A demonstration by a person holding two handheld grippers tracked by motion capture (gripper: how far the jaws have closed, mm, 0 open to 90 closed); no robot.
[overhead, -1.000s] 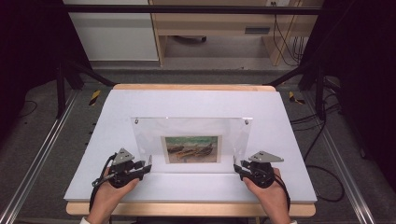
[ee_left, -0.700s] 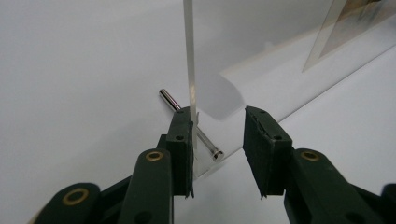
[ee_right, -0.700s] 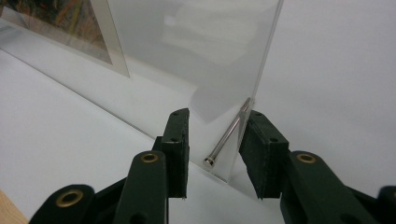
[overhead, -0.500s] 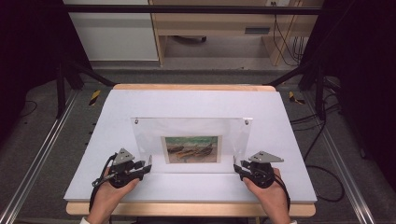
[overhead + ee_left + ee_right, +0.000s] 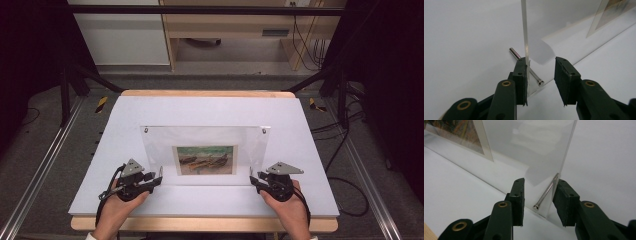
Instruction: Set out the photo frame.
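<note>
A clear acrylic picture frame [image 5: 205, 139] stands upright on the white board [image 5: 210, 107], with a painted print [image 5: 206, 160] in its middle. My left gripper [image 5: 159, 176] is at its lower left corner and my right gripper [image 5: 251, 177] at its lower right corner. In the left gripper view the gripper [image 5: 540, 75] is open, with a metal pin [image 5: 535, 77] through the panel edge [image 5: 524, 30] lying between the jaws; the left jaw touches the panel. The right gripper view shows that gripper [image 5: 539, 195] open around the other pin [image 5: 546, 192] and panel corner [image 5: 529, 150].
The white board lies on a wooden table whose front edge [image 5: 200, 224] runs under my hands. Black posts [image 5: 65, 85] stand at both back corners. Cables [image 5: 350, 150] trail on the floor at the right. A cabinet [image 5: 120, 40] stands beyond the table.
</note>
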